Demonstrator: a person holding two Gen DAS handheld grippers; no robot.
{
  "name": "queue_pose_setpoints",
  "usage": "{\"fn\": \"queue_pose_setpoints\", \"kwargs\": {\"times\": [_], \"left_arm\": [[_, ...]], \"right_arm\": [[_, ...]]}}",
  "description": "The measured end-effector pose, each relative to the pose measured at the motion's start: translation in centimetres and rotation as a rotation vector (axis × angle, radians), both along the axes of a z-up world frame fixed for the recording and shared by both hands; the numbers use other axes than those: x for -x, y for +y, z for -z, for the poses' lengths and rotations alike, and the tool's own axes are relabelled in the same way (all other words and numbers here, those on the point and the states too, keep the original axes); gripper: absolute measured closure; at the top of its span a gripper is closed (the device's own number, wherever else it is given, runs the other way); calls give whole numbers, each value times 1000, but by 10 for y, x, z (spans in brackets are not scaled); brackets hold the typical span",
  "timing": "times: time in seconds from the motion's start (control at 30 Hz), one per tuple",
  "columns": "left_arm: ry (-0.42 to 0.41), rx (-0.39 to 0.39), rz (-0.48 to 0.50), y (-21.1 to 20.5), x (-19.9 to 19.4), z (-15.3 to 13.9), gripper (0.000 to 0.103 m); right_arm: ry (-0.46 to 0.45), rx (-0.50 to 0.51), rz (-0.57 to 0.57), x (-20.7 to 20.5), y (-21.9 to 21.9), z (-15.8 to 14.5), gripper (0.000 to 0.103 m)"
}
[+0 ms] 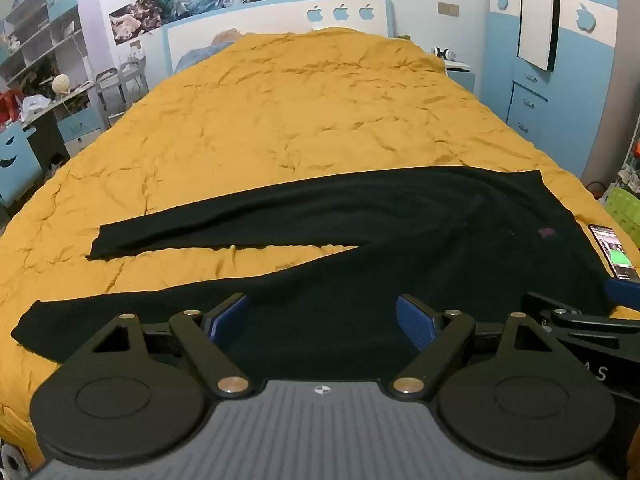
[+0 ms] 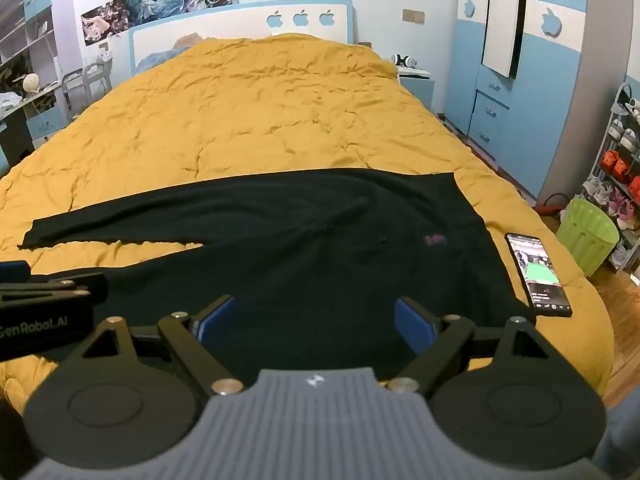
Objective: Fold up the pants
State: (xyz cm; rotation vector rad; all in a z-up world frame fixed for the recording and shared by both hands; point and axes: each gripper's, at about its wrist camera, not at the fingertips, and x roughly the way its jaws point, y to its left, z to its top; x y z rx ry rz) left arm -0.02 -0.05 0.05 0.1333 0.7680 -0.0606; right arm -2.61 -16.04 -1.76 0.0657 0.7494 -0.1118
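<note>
Pointing down at the bed, the left gripper (image 1: 322, 316) has its blue pads (image 1: 416, 320) spread wide with nothing pinched between them; the right gripper (image 2: 314, 318) is spread wide too, and it also holds nothing; both hang just over the near edge of the black pants (image 1: 360, 248).

The left view shows both pant legs all the way to their ends, reaching out to the left; the right view cuts off the near leg behind the other gripper, but it shows a green bin (image 2: 588, 240) and a shoe rack (image 2: 620, 152) on the floor.

A phone (image 2: 538, 274) with its screen lit lies on the yellow quilt (image 1: 280, 120), just beside the waist of the pants; a blue wardrobe (image 2: 512, 80) stands to the right of the bed.

The pants lie flat and spread across the quilt; the legs are a little apart, with yellow showing between them; a small red mark (image 2: 434, 240) sits near the waist.
</note>
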Motion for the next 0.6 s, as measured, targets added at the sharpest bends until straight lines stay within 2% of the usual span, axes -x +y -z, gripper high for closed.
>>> {"fn": "queue_pose_setpoints", "kwargs": {"times": [0.13,0.6], "left_arm": [[6,22,-6,2,-1,0,5],[-3,0,-2,0,1,-1,5]], "right_arm": [[9,-4,0,0,0,0,21],[9,-8,-2,-1,-1,1,21]]}}
